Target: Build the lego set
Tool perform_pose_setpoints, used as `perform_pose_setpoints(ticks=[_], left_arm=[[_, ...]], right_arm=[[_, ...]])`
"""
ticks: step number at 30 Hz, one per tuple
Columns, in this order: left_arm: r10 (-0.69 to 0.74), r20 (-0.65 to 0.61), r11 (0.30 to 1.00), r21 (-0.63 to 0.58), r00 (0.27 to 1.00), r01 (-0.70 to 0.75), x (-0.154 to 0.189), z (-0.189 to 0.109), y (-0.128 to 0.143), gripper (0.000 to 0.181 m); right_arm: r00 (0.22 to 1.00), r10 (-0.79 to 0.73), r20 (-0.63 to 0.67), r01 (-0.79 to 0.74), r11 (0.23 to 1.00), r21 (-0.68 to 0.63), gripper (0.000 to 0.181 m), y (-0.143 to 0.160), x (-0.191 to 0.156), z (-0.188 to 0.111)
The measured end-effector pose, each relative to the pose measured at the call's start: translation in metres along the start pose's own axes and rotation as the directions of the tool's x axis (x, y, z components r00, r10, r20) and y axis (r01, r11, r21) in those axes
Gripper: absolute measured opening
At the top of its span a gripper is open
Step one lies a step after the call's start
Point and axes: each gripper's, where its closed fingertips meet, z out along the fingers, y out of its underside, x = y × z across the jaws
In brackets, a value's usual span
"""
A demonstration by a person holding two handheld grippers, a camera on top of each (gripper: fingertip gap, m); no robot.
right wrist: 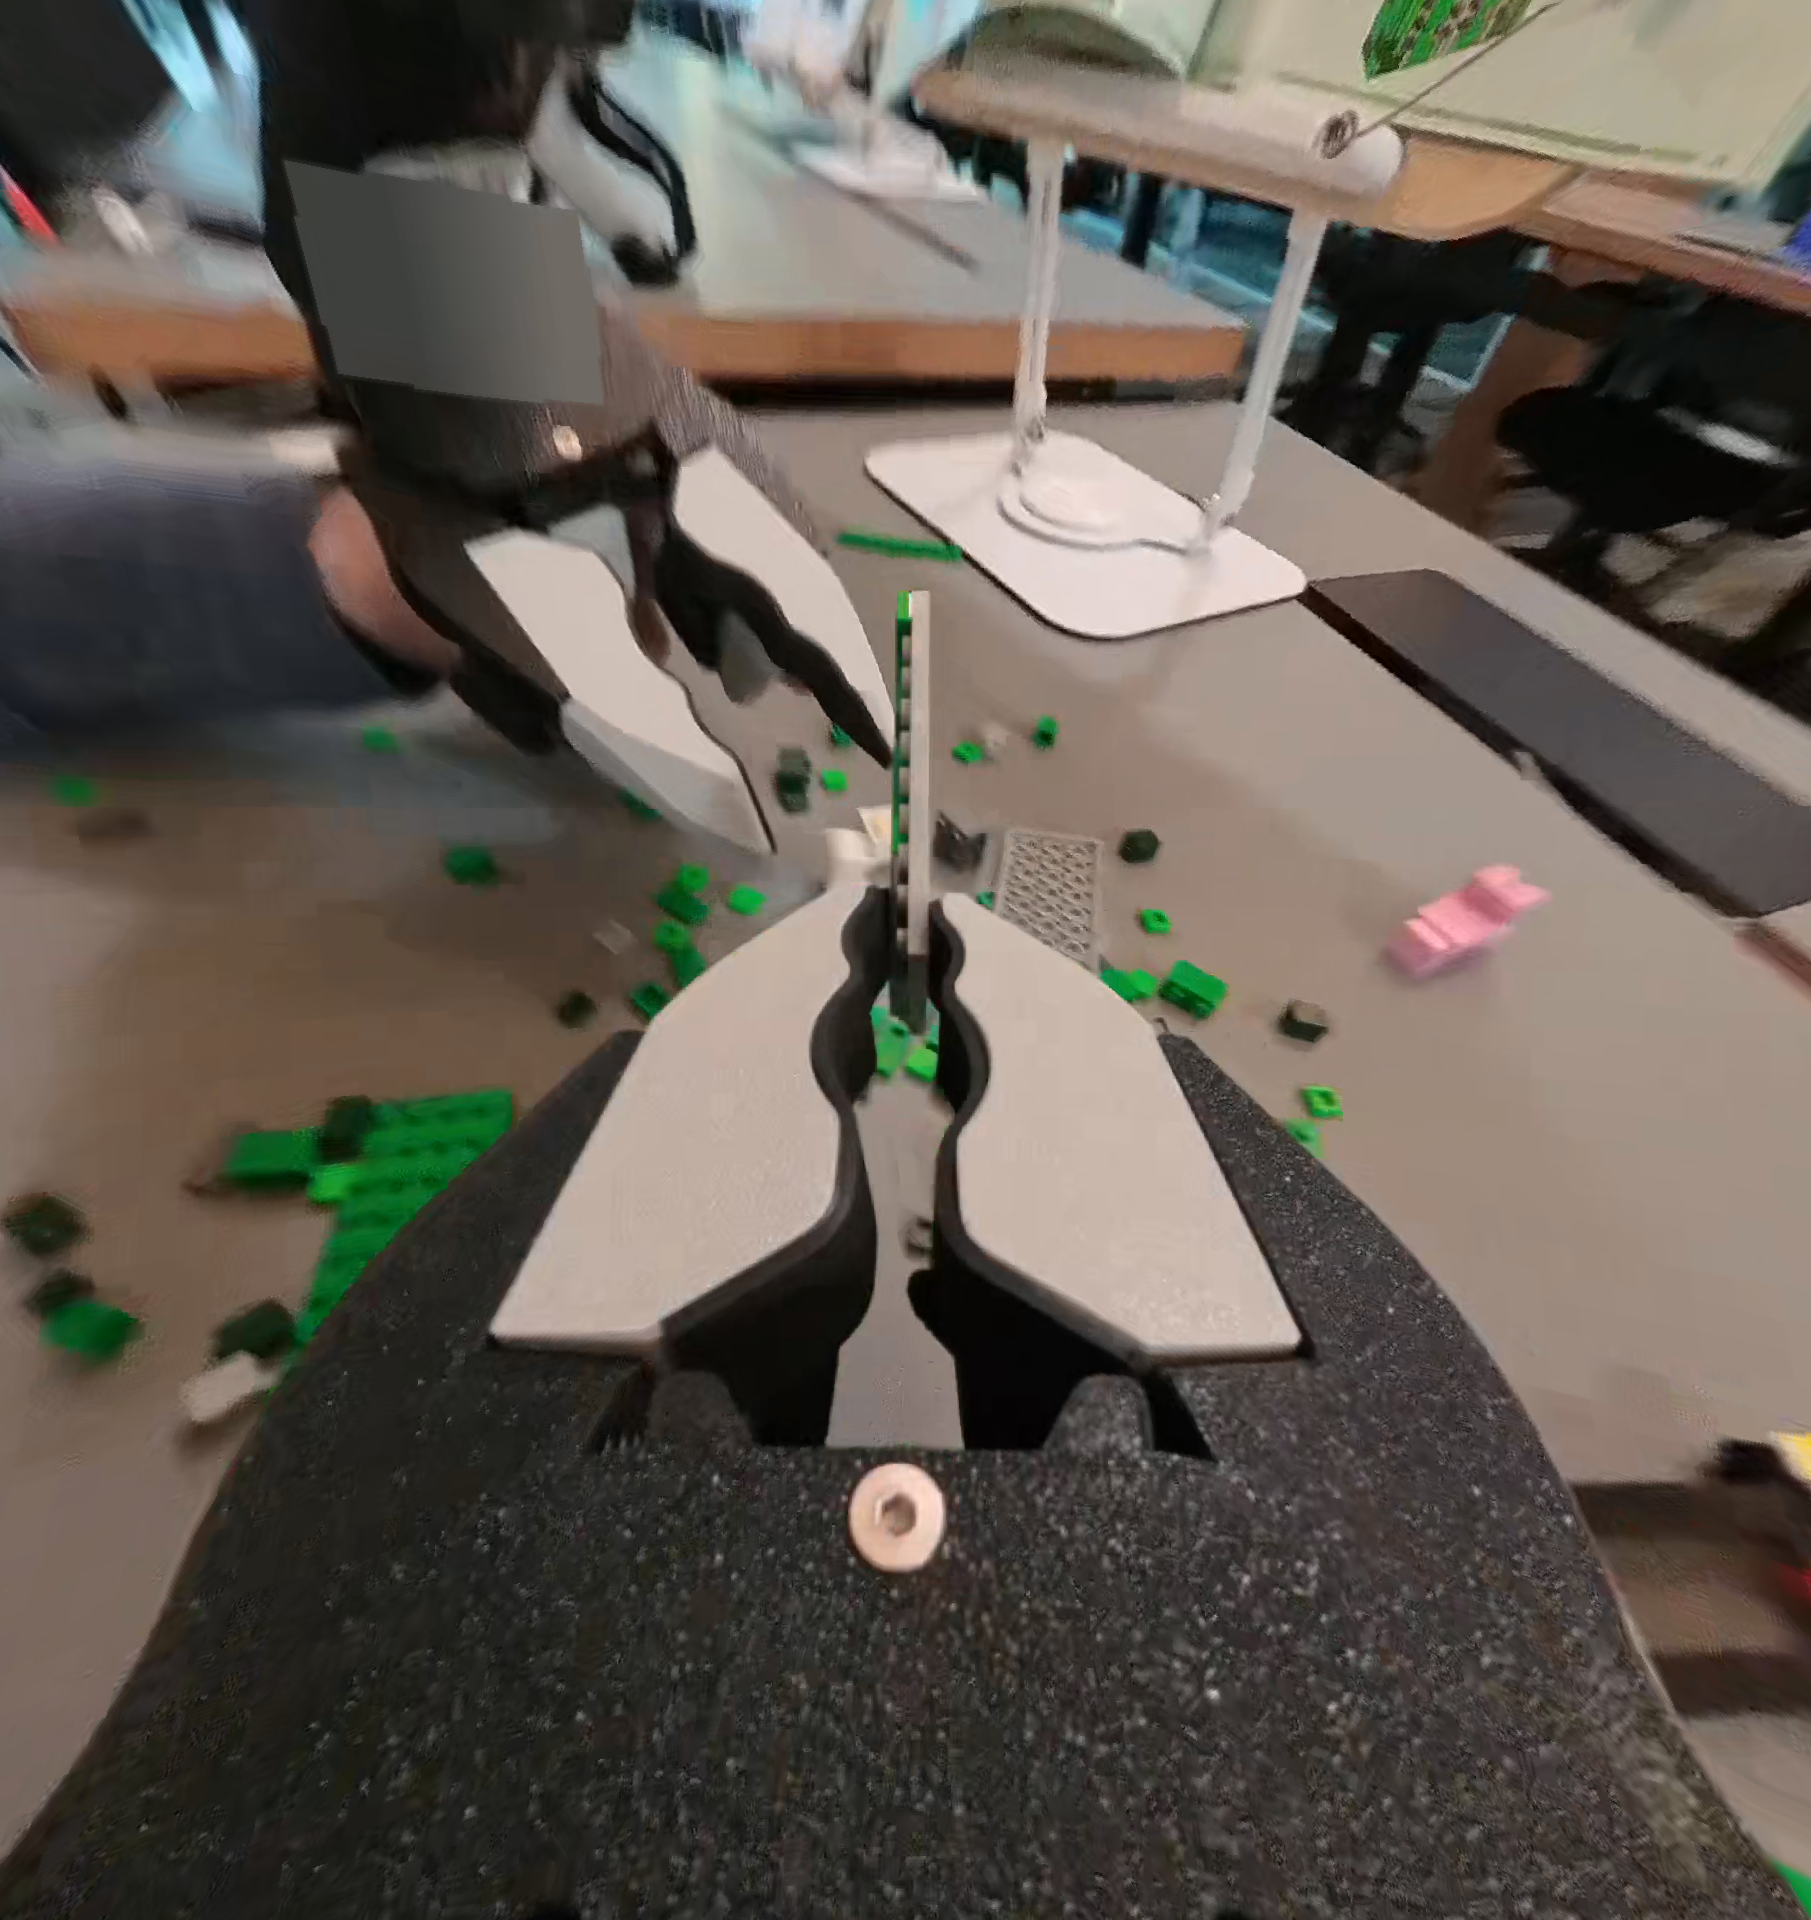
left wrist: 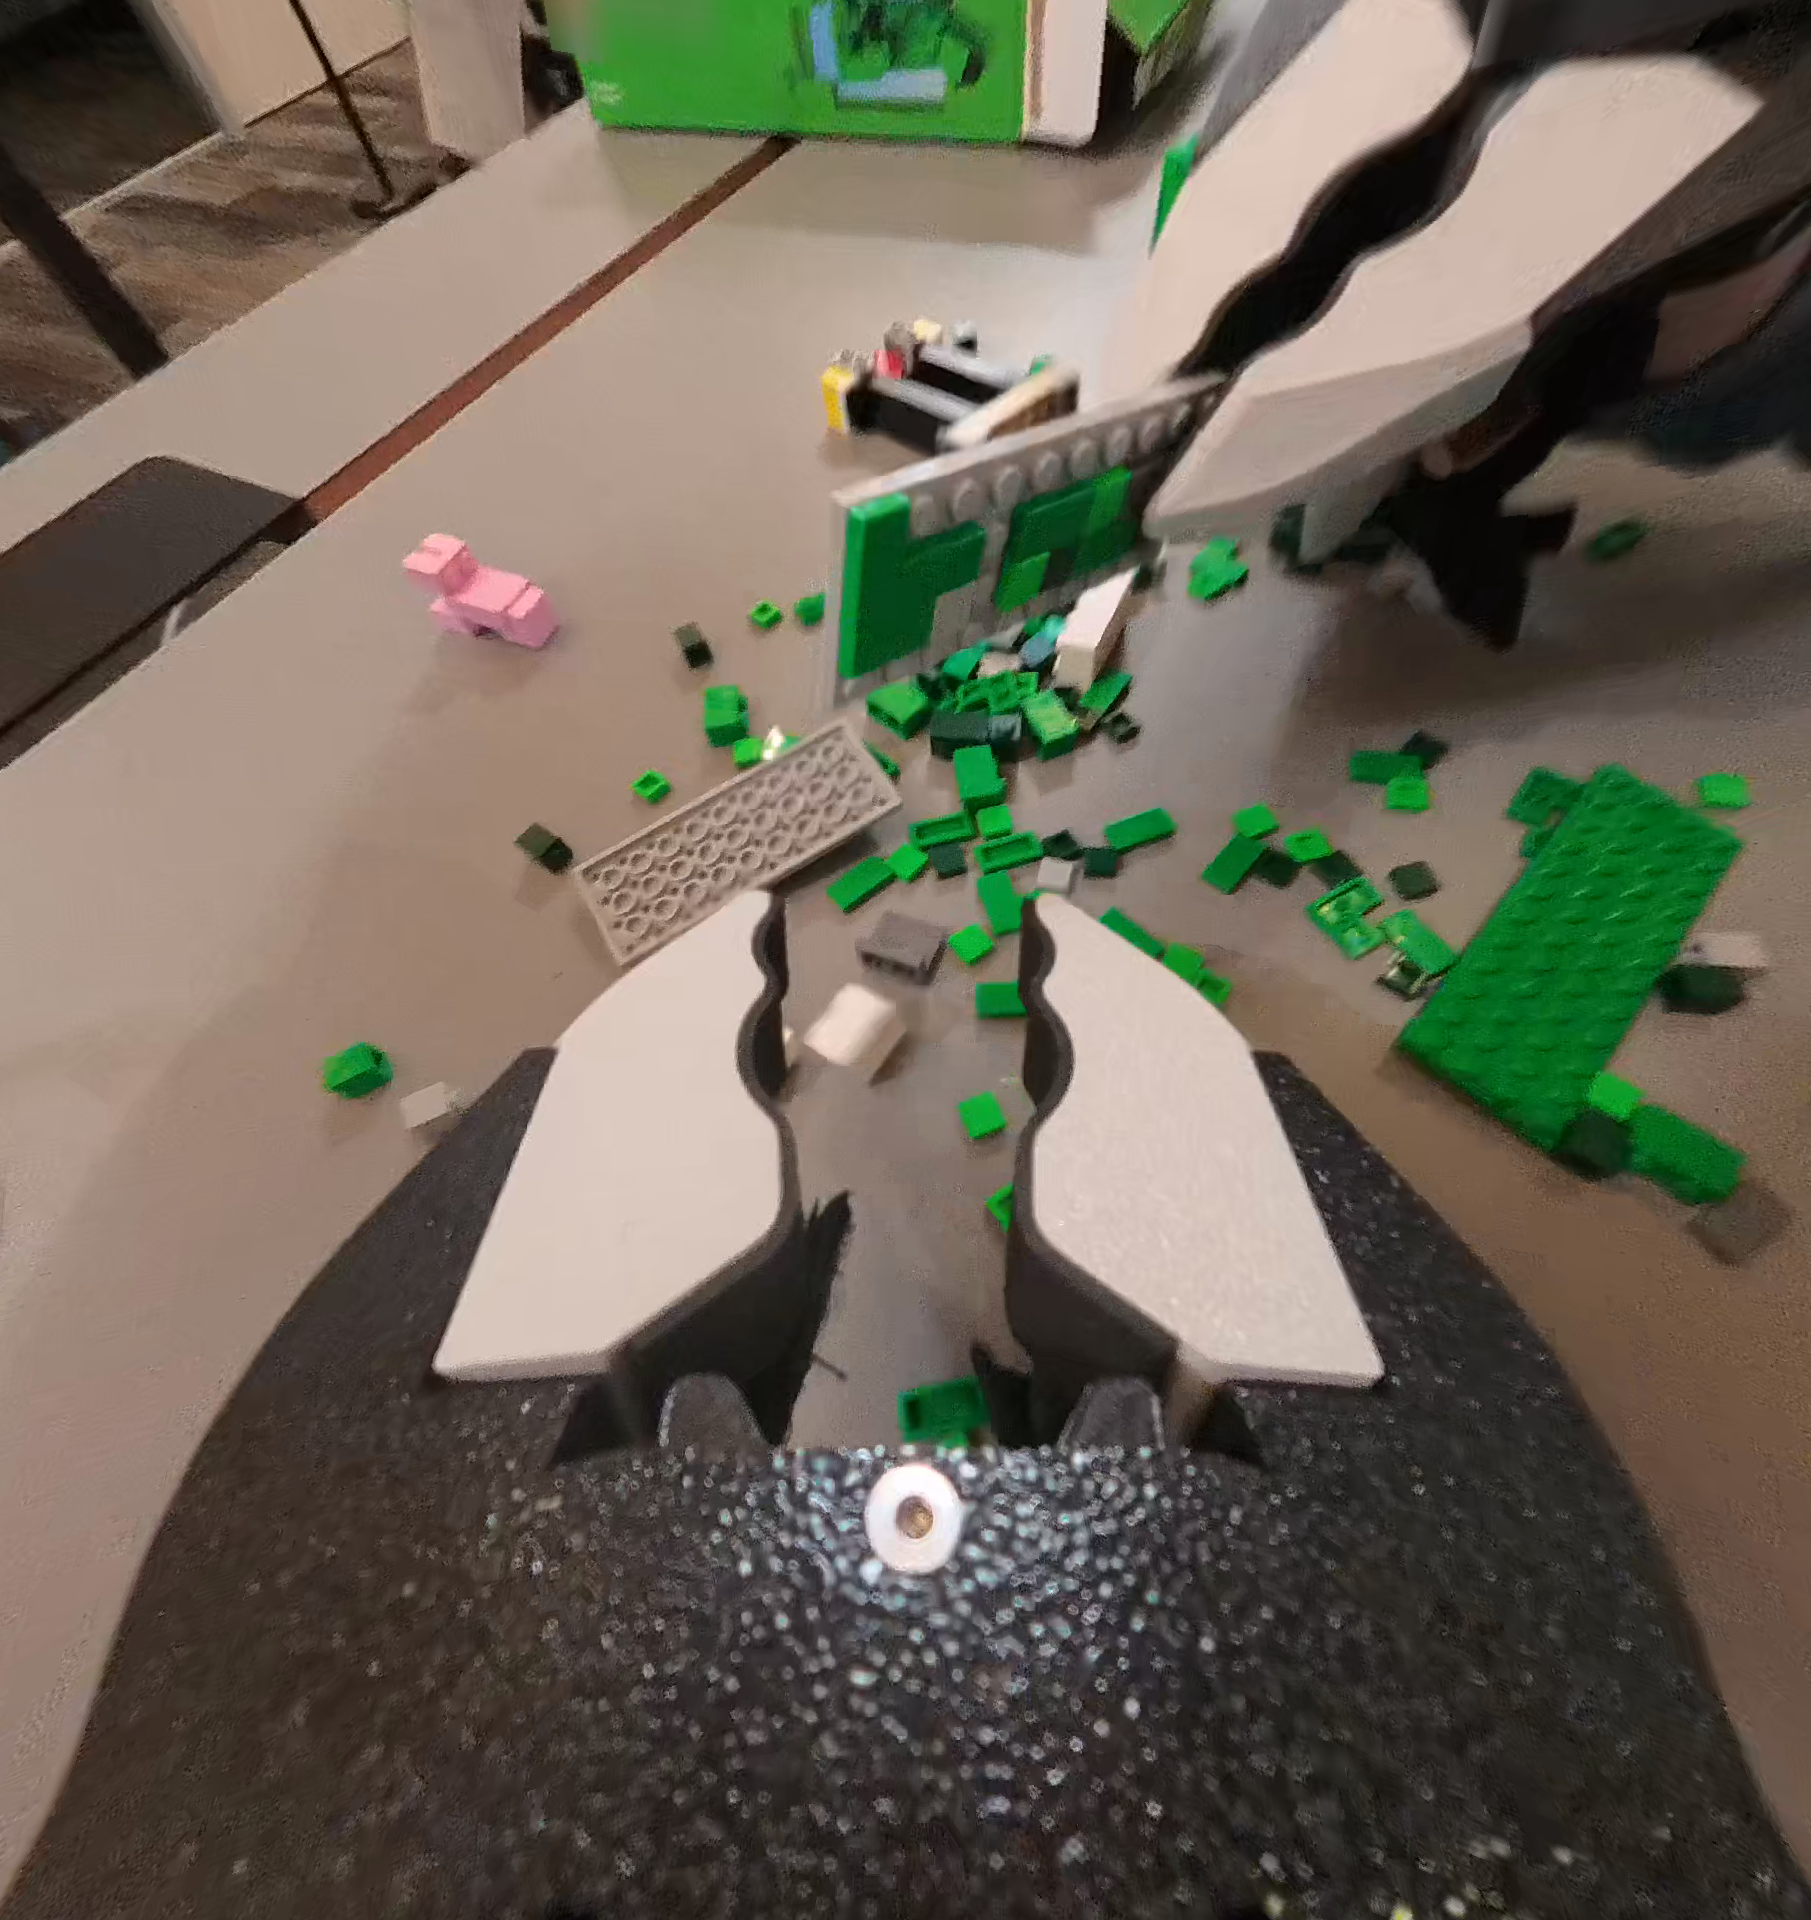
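On a grey tabletop (left wrist: 257,831) strewn with loose green tiles (left wrist: 994,717), the right gripper (right wrist: 916,920) clamps a partly tiled grey plate (left wrist: 994,540) on edge while the left gripper (left wrist: 901,935), jaws parted, holds nothing; most pieces remain unplaced.

Two grey plates (left wrist: 994,540) (left wrist: 735,836), one large green plate (left wrist: 1587,935), one pink pig (left wrist: 485,597), many small green tiles (left wrist: 994,707), uncountable

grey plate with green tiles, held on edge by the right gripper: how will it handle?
The grey plate looks stiff: it stays straight, clamped at one end by the right gripper. Probably light, being thin. Its green tiles might pop off if bumped. Released on edge, it would likely tip flat.
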Motion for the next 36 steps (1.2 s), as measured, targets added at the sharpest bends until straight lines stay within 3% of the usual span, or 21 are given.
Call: perform_pose_setpoints(ticks=[3,5,11,18,27,33,36], left_arm=[[-0.061,-0.044,0.988,0.138,0.997,0.067,0.002,-0.007,-0.019,0.040],[-0.078,-0.033,0.971,0.226,0.996,0.083,-0.001,-0.015,-0.032,0.036],[0.020,0.165,0.945,0.319,0.986,-0.072,-0.009,-0.028,-0.048,0.017],[0.072,0.215,0.964,0.236,0.974,-0.124,-0.007,-0.017,-0.039,0.018],[-0.037,0.090,0.973,0.231,0.995,0.015,-0.006,-0.018,-0.034,0.011],[0.045,0.286,0.975,0.194,0.957,-0.104,-0.016,-0.020,-0.036,0.009],[0.096,0.405,0.980,0.119,0.909,-0.157,-0.028,-0.021,-0.030,0.000]], right_arm=[[0.991,0.120,0.053,-0.124,0.990,0.066,0.006,-0.006,-0.002,-0.002],[0.991,0.127,0.050,-0.130,0.989,0.071,0.006,-0.005,-0.003,-0.002],[0.992,0.125,0.019,-0.125,0.991,0.042,0.006,-0.001,-0.013,0.011],[0.992,0.128,-0.002,-0.128,0.991,0.028,0.006,0.004,-0.019,0.020],[0.999,0.024,-0.023,-0.024,1.000,-0.007,0.006,0.008,-0.018,0.018],[0.986,0.127,-0.106,-0.126,0.992,0.015,0.006,0.005,-0.014,0.025],[0.973,0.190,-0.128,-0.190,0.982,0.013,0.006,0.007,-0.021,0.034]])
